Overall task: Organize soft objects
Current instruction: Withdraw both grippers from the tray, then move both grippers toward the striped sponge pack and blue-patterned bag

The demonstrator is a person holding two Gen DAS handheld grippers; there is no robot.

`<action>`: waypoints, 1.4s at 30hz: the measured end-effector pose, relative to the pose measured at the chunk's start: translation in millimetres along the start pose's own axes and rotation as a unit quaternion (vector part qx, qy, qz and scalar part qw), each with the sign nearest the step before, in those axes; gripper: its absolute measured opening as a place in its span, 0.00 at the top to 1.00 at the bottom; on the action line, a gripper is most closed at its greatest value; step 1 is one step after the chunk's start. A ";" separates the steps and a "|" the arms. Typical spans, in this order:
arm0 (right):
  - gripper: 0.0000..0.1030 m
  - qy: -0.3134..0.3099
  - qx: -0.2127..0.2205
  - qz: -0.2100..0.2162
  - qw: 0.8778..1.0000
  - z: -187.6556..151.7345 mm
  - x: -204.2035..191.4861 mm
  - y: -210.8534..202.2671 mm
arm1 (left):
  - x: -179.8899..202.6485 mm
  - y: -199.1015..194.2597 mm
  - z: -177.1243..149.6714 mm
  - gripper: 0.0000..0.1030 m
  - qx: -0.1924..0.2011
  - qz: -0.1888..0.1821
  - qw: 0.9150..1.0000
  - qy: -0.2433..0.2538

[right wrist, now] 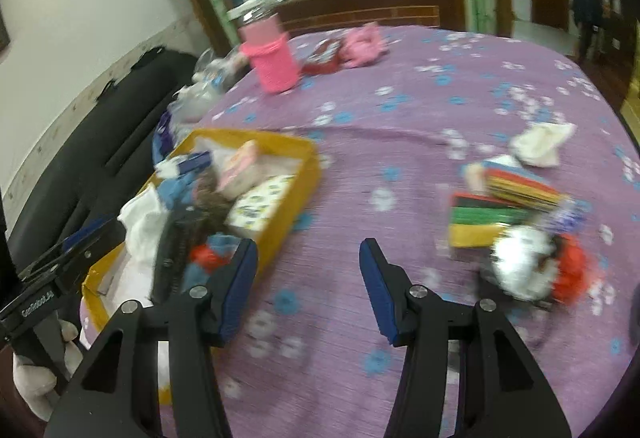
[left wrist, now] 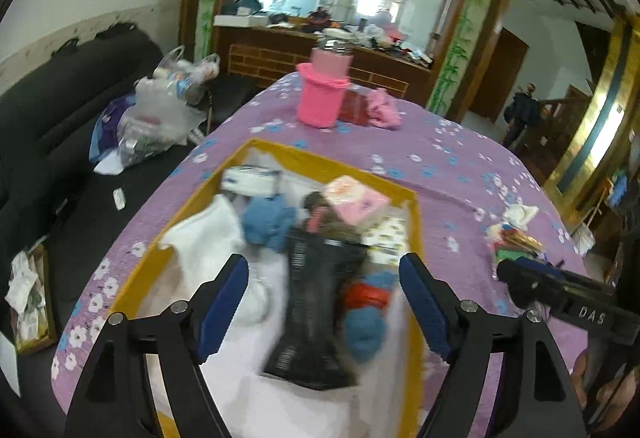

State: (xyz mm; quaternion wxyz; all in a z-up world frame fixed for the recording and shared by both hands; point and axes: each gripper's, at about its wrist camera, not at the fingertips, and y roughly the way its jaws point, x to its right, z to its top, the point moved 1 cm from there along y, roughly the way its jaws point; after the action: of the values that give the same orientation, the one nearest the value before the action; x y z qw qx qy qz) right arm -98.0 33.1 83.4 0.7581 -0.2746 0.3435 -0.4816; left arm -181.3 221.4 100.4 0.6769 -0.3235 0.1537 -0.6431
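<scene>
The left tool (left wrist: 324,302) is nearest, its blue-padded jaws spread wide above the yellow box (left wrist: 416,234), with nothing pressed between them. The right tool (right wrist: 308,286) stands half open and empty over bare cloth to the right of the box.

The purple floral cloth (right wrist: 420,110), the largest surface, is quilted and slightly rucked; it covers what may be a bench or a bed. The shallow cardboard box at near left is lined with white fabric (left wrist: 208,238) and already crowded: a dark ribbed garment (left wrist: 320,310), blue woolly pieces (left wrist: 266,220), a pink-and-white packet (left wrist: 356,198). Soft things not yet boxed lie at near right: a white-and-red fluffy piece (right wrist: 536,266) beside stiff coloured card sheets (right wrist: 500,214), and a crumpled white cloth (right wrist: 540,144) beyond. Far off stands a pink knitted cup sleeve (left wrist: 320,98).

Risks, as I judge them: the dark garment is draped over the heap and could slide out over the wall; a grab at the fluffy piece may drag the cards along.
</scene>
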 end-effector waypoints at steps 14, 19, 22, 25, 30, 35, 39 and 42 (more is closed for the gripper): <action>0.47 0.066 0.034 -0.076 0.994 -30.5 122.3 -58.7 | 118.5 -1.1 -24.4 0.21 -0.025 0.004 0.994 0.103; 0.47 0.093 0.044 -0.088 0.991 -37.3 155.6 -72.3 | 145.1 3.3 -25.2 0.21 -0.037 0.000 0.992 0.121; 0.47 0.114 0.047 -0.096 0.988 -39.0 174.4 -77.9 | 153.7 8.3 -27.1 0.20 -0.048 -0.010 0.991 0.121; 0.47 0.132 0.049 -0.094 0.986 -39.9 188.6 -79.6 | 157.6 14.9 -28.1 0.19 -0.061 -0.025 0.991 0.115; 0.47 0.147 0.047 -0.087 0.984 -40.5 198.0 -74.3 | 161.0 31.0 -30.7 0.19 -0.083 -0.035 0.990 0.109; 0.47 0.163 0.039 -0.079 0.983 -33.1 204.5 -61.3 | 160.3 41.3 -32.6 0.19 -0.091 -0.039 0.990 0.098; 0.47 0.169 0.033 -0.070 0.983 -23.9 207.2 -49.6 | 159.0 46.4 -33.3 0.19 -0.096 -0.037 0.991 0.085; 0.47 0.175 0.025 -0.052 0.983 -14.9 207.7 -40.9 | 158.8 48.8 -33.9 0.19 -0.094 -0.038 0.992 0.076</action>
State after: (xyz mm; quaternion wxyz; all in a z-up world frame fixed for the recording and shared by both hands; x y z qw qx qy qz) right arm -69.5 -174.8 51.6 0.6668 -0.1844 0.4442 -0.5692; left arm -144.9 57.4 77.1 0.6053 -0.3415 0.2517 -0.6735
